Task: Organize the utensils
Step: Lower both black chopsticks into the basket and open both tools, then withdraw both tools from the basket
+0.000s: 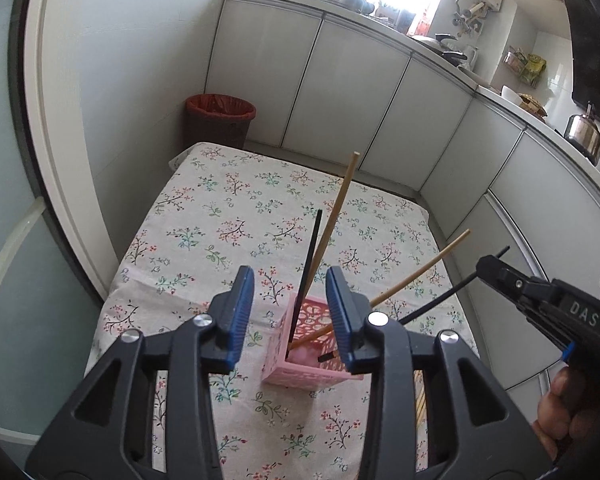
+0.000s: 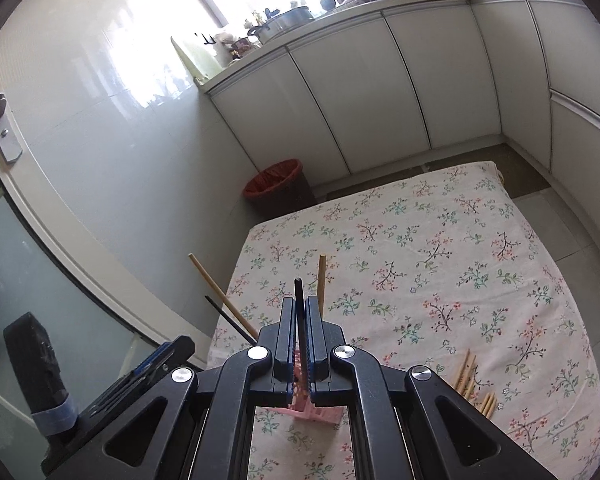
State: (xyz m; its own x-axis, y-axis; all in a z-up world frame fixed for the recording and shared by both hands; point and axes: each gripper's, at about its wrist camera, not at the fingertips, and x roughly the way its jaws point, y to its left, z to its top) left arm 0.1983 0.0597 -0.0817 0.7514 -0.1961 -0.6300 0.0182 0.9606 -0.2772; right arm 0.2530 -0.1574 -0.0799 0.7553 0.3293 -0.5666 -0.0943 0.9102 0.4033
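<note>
On the table (image 1: 204,216), which carries a cloth with small flowers, stands a pink basket (image 1: 300,376) with a cut-out pattern in its walls. At the left, the left gripper (image 1: 290,316) hangs above this basket with its blue fingers (image 1: 240,312) apart, and nothing is between them. Seen through the gap, a black chopstick (image 1: 309,264) stands almost upright in the basket, and a wooden chopstick (image 1: 334,220) leans beside it, its top pointing toward the far edge of the table. A second wooden chopstick (image 1: 420,268) lies more flat in the basket and leans to the right, over the rim.

More to the right, the right gripper (image 1: 488,266) comes in from the side. It holds another black chopstick (image 1: 436,300), whose lower end reaches down into the basket, while the upper tip sticks out a little past the fingers. In the right wrist view the right gripper (image 2: 301,336) has its fingers (image 2: 287,332) pressed together on this black chopstick (image 2: 298,292), and the pink basket (image 2: 320,414) shows below them. Farther right on the cloth lies a small heap of wooden chopsticks (image 2: 470,376), apart from the basket.

Behind the table, near the white cabinets (image 1: 340,92), a dark bin (image 1: 220,120) with a red bag stands on the floor.
</note>
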